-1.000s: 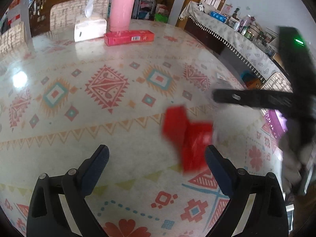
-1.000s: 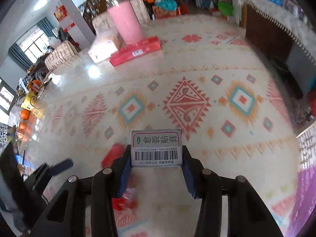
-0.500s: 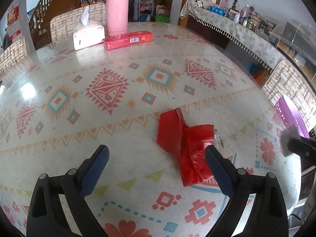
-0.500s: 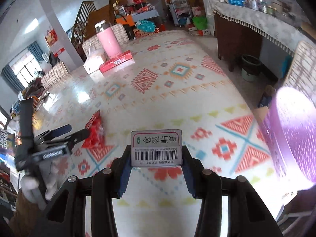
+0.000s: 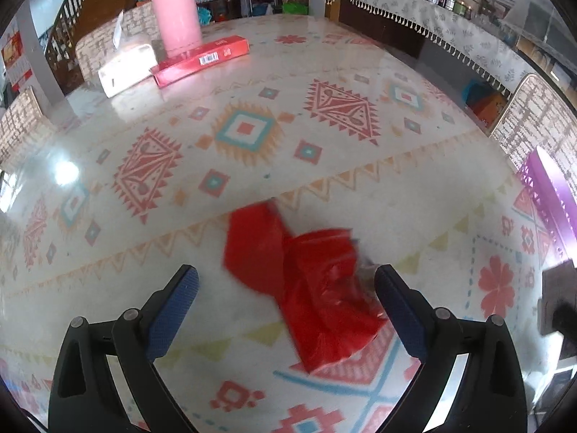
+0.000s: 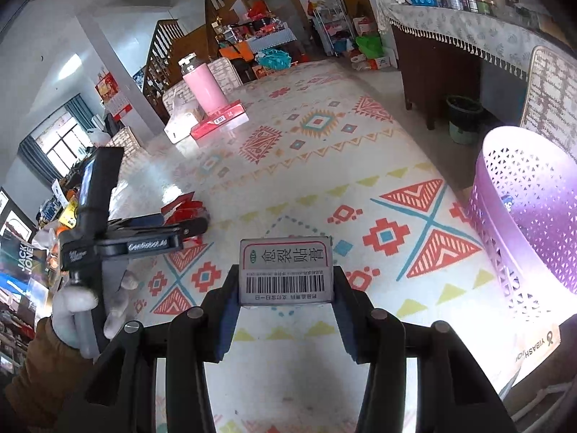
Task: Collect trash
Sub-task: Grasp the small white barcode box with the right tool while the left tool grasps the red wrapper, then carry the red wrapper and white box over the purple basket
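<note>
Right gripper [image 6: 286, 306] pinches a barcoded box [image 6: 286, 270] at lower centre; left gripper [image 5: 286, 297] spreads around a red wrapper [image 5: 306, 285].

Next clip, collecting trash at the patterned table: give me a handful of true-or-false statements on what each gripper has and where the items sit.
1. The right gripper is shut on a small barcoded box. True.
2. The left gripper has clamped the red wrapper. False: its fingers stand open, with the wrapper lying on the table between them.
3. The purple basket stands at the table's right edge. True.
4. The pink bottle lies on its side. False: it stands upright behind the red carton.
</note>
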`<state>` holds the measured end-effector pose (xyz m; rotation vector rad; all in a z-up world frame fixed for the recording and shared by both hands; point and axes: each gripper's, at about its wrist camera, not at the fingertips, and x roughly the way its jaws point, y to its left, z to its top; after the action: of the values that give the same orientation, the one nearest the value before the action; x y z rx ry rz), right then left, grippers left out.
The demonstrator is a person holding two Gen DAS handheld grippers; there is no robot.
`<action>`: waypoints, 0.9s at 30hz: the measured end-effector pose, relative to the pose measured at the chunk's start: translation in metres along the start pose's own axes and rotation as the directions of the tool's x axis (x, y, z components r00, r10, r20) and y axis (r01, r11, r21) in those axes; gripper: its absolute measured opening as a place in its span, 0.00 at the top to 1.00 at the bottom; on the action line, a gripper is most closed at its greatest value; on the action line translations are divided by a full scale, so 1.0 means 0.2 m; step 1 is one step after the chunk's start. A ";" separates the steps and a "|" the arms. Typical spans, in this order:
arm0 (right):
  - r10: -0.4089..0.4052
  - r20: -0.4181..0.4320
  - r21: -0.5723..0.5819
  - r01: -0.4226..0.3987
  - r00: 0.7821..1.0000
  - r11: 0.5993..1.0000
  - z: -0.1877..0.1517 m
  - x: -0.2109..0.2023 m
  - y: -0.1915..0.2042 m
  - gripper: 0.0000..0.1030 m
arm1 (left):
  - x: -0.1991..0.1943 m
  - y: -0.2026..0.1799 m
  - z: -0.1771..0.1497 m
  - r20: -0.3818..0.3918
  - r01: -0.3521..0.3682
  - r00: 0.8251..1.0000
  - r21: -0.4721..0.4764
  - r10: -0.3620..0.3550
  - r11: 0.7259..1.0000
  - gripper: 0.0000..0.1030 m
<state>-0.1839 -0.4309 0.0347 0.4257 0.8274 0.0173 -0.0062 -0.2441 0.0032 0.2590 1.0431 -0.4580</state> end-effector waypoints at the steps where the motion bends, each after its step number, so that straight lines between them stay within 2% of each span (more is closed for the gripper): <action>1: 0.001 0.004 0.002 -0.001 1.000 1.000 -0.01 -0.01 -0.01 0.49 | 0.00 0.00 0.01 -0.005 -0.005 1.000 -0.011 0.005 1.000 0.05; 3: 0.007 0.008 0.012 -0.007 1.000 1.000 -0.02 -0.02 -0.03 0.49 | 0.01 0.00 0.02 -0.003 -0.017 1.000 -0.034 0.017 0.999 0.05; 5: 0.014 0.010 0.022 -0.014 1.000 1.000 -0.04 -0.02 -0.06 0.49 | 0.00 -0.01 0.03 0.021 -0.026 0.999 -0.046 0.027 0.999 0.16; 6: 0.015 0.010 0.026 -0.016 1.000 1.000 -0.05 -0.03 -0.07 0.49 | -0.02 -0.02 0.02 0.040 -0.029 0.999 -0.041 0.031 0.999 0.39; 7: 0.016 0.010 0.028 -0.017 1.000 0.999 -0.05 -0.03 -0.08 0.49 | -0.05 -0.04 0.01 0.043 -0.033 0.999 -0.026 0.034 0.999 0.57; 8: 0.017 0.010 0.032 -0.018 1.000 0.999 -0.06 -0.03 -0.09 0.49 | -0.06 -0.07 0.01 0.038 -0.047 0.998 -0.008 0.047 0.999 0.57; 11: 0.021 0.010 0.039 -0.022 1.000 0.999 -0.08 -0.04 -0.11 0.49 | -0.13 -0.16 -0.04 0.085 -0.082 0.993 0.055 0.077 0.995 0.60; 17: 0.025 0.027 0.039 -0.026 0.999 0.999 -0.10 -0.08 -0.13 0.50 | -0.32 -0.28 -0.08 0.147 -0.048 0.989 0.104 0.033 0.993 0.60; 21: 0.014 0.052 0.037 -0.016 0.999 0.999 -0.11 -0.13 -0.14 0.50 | -0.42 -0.37 -0.09 0.174 -0.082 0.983 0.136 0.057 0.987 0.59; 25: -0.029 0.085 0.023 0.028 0.996 0.999 -0.13 -0.18 -0.14 0.50 | -0.50 -0.44 -0.13 0.218 -0.119 0.972 0.154 0.084 0.981 0.59; 27: -0.075 0.109 0.000 0.076 0.991 0.997 -0.15 -0.21 -0.11 0.50 | -0.54 -0.47 -0.17 0.248 -0.134 0.964 0.156 0.092 0.979 0.59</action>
<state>-0.2377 -0.4484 0.0382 0.3874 0.7349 -0.0739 -0.1233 -0.2874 0.0832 0.4049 0.7493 -0.4635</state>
